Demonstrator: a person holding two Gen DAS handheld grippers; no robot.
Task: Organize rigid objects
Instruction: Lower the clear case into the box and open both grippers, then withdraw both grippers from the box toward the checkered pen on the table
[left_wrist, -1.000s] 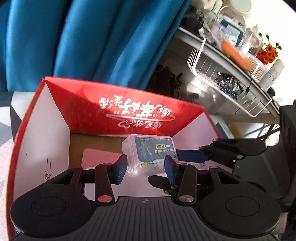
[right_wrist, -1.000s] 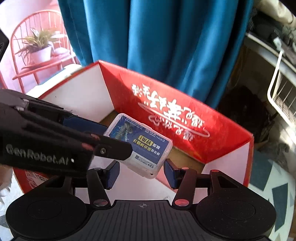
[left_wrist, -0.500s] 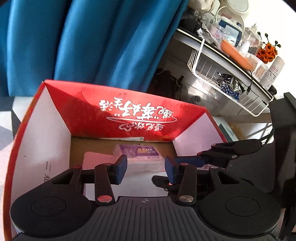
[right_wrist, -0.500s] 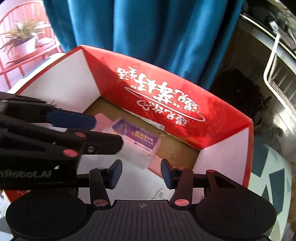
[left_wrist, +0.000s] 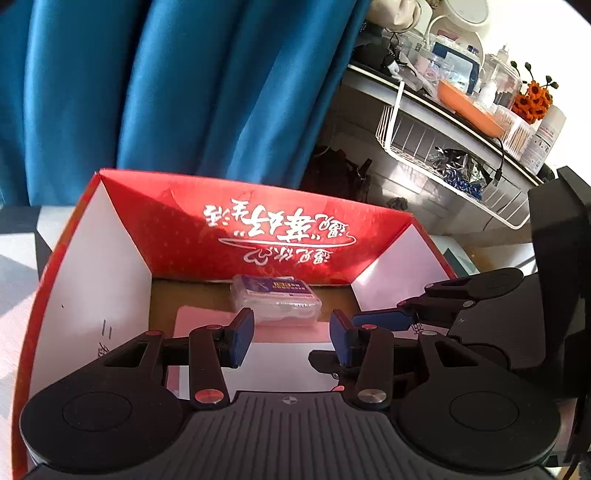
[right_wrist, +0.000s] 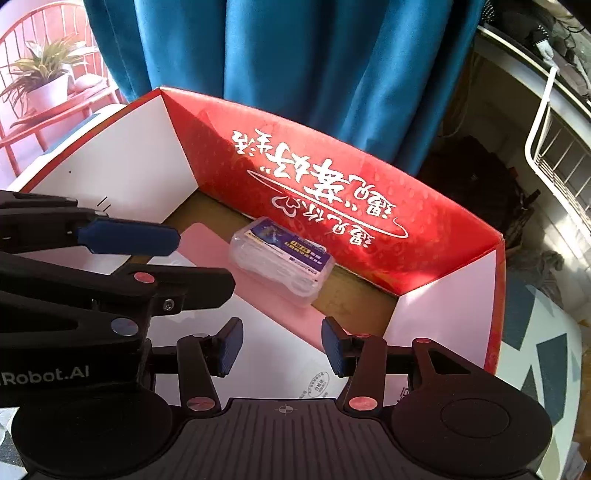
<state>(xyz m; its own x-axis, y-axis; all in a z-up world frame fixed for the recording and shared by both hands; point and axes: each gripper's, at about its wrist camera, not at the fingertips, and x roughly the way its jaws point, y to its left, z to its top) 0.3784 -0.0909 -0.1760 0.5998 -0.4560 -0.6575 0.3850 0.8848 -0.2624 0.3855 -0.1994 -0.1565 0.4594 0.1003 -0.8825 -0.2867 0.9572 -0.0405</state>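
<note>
With the clear plastic case (right_wrist: 282, 261) lying flat on the floor of the red carton (right_wrist: 354, 192) by its far wall, and the left gripper (left_wrist: 291, 336) and right gripper (right_wrist: 282, 345) both held empty with jaws parted above it, the carton's thin walls could be knocked if either were swung out carelessly.

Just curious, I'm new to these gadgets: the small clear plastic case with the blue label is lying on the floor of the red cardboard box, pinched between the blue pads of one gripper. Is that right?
Not quite. The small clear plastic case with the blue label does lie on the floor of the red cardboard box, but no gripper pinches it. The right wrist view shows it lying free, beyond the right gripper.
</note>
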